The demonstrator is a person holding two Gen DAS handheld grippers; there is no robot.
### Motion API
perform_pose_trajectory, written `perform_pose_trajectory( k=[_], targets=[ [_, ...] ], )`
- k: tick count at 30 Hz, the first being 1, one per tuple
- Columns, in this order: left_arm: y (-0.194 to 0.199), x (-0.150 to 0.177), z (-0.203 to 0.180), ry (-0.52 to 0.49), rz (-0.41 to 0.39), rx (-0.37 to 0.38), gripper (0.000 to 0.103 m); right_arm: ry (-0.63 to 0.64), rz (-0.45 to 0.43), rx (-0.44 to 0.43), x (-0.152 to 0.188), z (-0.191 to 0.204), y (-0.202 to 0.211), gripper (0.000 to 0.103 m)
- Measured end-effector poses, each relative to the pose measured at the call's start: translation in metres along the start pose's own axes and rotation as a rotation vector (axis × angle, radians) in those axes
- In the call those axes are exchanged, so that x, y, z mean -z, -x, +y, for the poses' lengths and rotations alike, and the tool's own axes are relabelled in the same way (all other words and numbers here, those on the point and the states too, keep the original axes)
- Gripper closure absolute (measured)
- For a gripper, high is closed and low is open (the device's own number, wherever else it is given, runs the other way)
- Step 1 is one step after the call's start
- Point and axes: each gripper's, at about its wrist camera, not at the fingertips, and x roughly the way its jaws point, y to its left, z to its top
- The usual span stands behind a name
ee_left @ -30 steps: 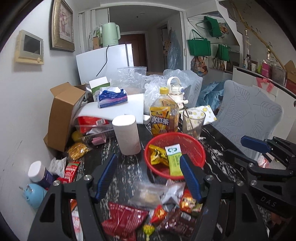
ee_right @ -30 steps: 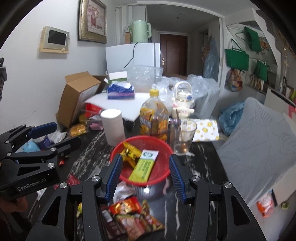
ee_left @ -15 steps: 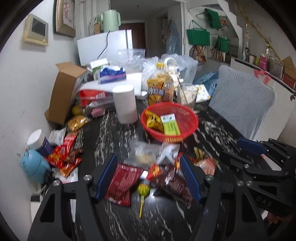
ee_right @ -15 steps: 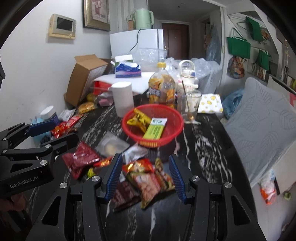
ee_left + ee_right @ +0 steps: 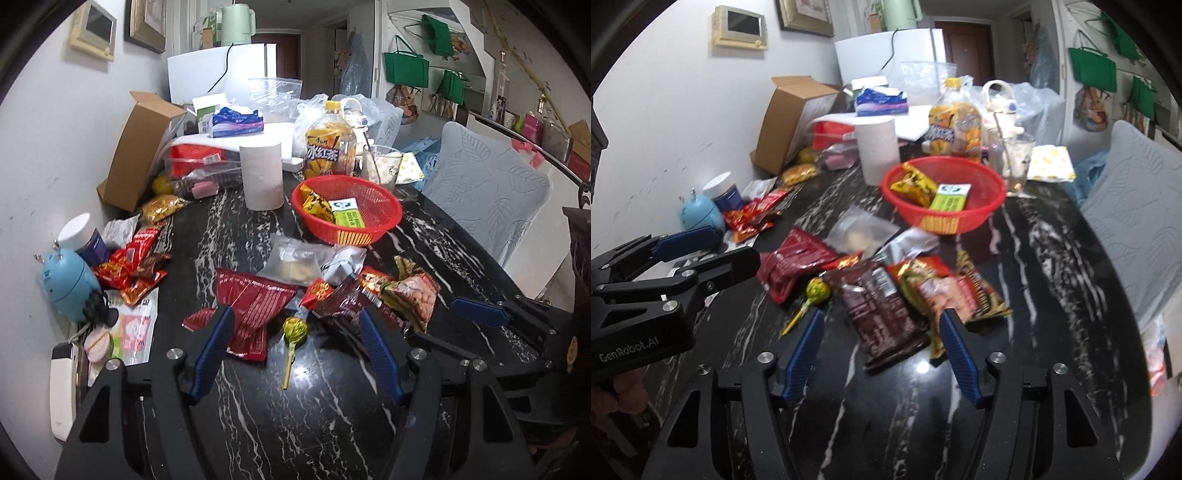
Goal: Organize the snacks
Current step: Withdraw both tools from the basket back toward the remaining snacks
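Note:
A red mesh basket [image 5: 384, 212] [image 5: 990, 192] on the black marble table holds a yellow snack [image 5: 314, 203] and a green packet [image 5: 349, 216]. Loose snacks lie in front of it: a red bag [image 5: 255, 302], a lollipop [image 5: 294, 330], a dark brown bar [image 5: 879, 310], a peanut bag [image 5: 413, 295] and a clear bag [image 5: 291, 260]. My left gripper [image 5: 297, 350] is open and empty, above the lollipop. My right gripper [image 5: 879, 350] is open and empty, above the brown bar.
A paper roll [image 5: 261, 175], iced tea bottle [image 5: 330, 147] and glass [image 5: 382, 164] stand behind the basket. A cardboard box [image 5: 138, 147], red snack packets [image 5: 129, 262], a blue gadget [image 5: 68, 284] and a white jar [image 5: 79, 232] line the left wall. A grey chair [image 5: 487, 195] stands at right.
Both grippers have drawn back from the basket toward the near table edge. The loose snack pile now lies between and just ahead of the fingers. Both stay open.

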Motion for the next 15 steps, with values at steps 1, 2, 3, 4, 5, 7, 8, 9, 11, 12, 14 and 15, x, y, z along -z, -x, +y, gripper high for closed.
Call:
perform_pose_trajectory(
  k=[1, 2, 3, 4, 5, 7, 8, 9, 11, 12, 14, 15],
  targets=[
    [-0.002, 0.002, 0.002, 0.004, 0.005, -0.002, 0.034, 0.003, 0.008, -0.009, 0.001, 0.001, -0.003, 0.038],
    [-0.003, 0.004, 0.003, 0.010, 0.011, -0.002, 0.034, 0.009, 0.014, -0.017, 0.002, 0.002, -0.005, 0.038],
    [-0.005, 0.006, 0.005, 0.015, 0.015, 0.001, 0.034, 0.014, 0.018, -0.021, 0.002, 0.004, -0.008, 0.038],
    [-0.007, 0.008, 0.007, 0.020, 0.018, 0.001, 0.034, 0.019, 0.022, -0.024, 0.003, 0.004, -0.011, 0.038],
    [-0.009, 0.010, 0.008, 0.025, 0.024, 0.000, 0.034, 0.024, 0.028, -0.031, 0.004, 0.006, -0.014, 0.038],
    [-0.014, 0.015, 0.011, 0.034, 0.041, -0.002, 0.034, 0.031, 0.037, -0.043, 0.004, 0.007, -0.020, 0.038],
    [-0.017, 0.016, 0.014, 0.042, 0.050, -0.003, 0.034, 0.035, 0.046, -0.048, 0.004, 0.008, -0.024, 0.038],
    [-0.019, 0.017, 0.016, 0.048, 0.059, -0.003, 0.034, 0.039, 0.053, -0.053, 0.005, 0.009, -0.028, 0.038],
    [-0.025, 0.018, 0.021, 0.069, 0.077, 0.007, 0.034, 0.043, 0.070, -0.066, 0.005, 0.009, -0.036, 0.038],
    [-0.029, 0.018, 0.023, 0.079, 0.086, 0.012, 0.034, 0.045, 0.079, -0.072, 0.005, 0.010, -0.041, 0.038],
    [-0.037, 0.019, 0.027, 0.090, 0.103, 0.017, 0.034, 0.041, 0.096, -0.083, 0.004, 0.009, -0.050, 0.038],
    [-0.039, 0.020, 0.028, 0.093, 0.107, 0.020, 0.034, 0.038, 0.102, -0.086, 0.004, 0.009, -0.054, 0.038]
  ],
)
